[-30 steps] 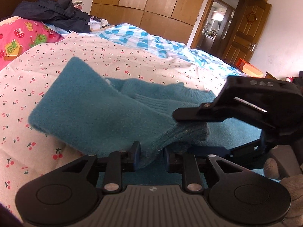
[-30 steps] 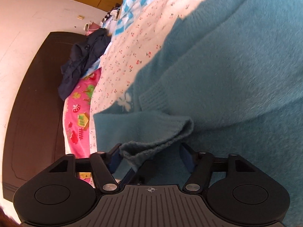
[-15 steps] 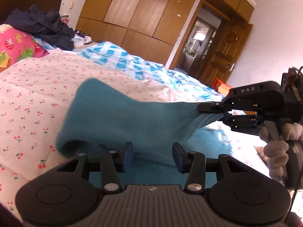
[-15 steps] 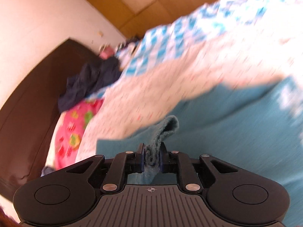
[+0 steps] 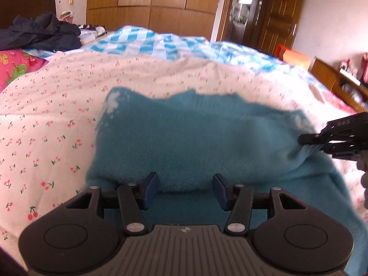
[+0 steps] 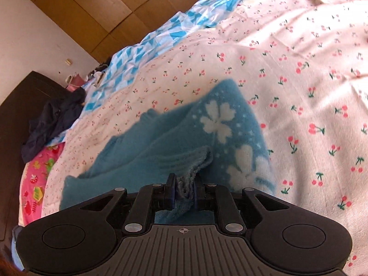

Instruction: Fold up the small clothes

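A small teal knit sweater (image 5: 197, 138) with white flower patterns lies on a cherry-print sheet (image 5: 53, 119). My left gripper (image 5: 185, 189) is open, its blue pads at the sweater's near edge, holding nothing. My right gripper (image 6: 184, 192) is shut on the ribbed cuff of a teal sleeve (image 6: 191, 170) and holds it over the sweater body (image 6: 227, 138). In the left wrist view the right gripper (image 5: 322, 141) pinches the sweater at its right side.
A blue-and-white checked quilt (image 5: 147, 43) lies beyond the sheet. A dark garment pile (image 5: 43, 32) and a pink pillow (image 5: 16, 69) sit at the far left. Wooden wardrobes (image 5: 149, 2) and a door (image 5: 283, 11) stand behind the bed.
My left gripper let go of the sweater and opened. My right gripper closed on the sleeve cuff and carried it to the right across the sweater, which now lies flatter.
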A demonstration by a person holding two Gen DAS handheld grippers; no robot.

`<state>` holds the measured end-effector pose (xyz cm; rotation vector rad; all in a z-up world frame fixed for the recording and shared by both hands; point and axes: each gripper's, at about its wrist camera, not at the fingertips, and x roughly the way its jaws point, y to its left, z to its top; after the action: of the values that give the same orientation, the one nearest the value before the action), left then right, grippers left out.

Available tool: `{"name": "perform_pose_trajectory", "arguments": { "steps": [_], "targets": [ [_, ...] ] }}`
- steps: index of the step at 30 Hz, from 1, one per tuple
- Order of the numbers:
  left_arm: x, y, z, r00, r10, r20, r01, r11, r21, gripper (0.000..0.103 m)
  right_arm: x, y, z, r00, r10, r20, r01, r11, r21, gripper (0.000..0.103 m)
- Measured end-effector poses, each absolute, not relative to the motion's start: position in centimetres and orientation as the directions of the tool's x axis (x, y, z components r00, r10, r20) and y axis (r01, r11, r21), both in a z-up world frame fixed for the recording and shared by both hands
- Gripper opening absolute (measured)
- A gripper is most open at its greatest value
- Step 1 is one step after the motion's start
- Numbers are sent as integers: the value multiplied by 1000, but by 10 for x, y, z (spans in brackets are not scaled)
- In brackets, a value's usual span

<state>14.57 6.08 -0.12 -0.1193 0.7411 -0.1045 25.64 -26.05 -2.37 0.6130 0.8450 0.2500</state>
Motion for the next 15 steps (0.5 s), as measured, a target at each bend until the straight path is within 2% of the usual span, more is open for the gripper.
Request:
{"name": "perform_pose_trajectory", "arguments": {
  "steps": [5,10,14,15],
  "targets": [
    [144,51,2,723,-113,-681,57,993,-104,56,253,-264,-18,666,456,-590,-6,795,607,15],
    [146,49,14,750,-110,-652,53,993,-108,56,261,-253,3,711,439,-550,-76,825,560,14],
    [151,49,8,742,-103,-662,39,993,-111,56,268,-251,-6,711,400,-579,-45,847,530,15],
    [151,48,6,736,-100,-669,41,994,-104,56,269,-251,-12,695,386,-606,-22,854,519,21]
  ]
}}
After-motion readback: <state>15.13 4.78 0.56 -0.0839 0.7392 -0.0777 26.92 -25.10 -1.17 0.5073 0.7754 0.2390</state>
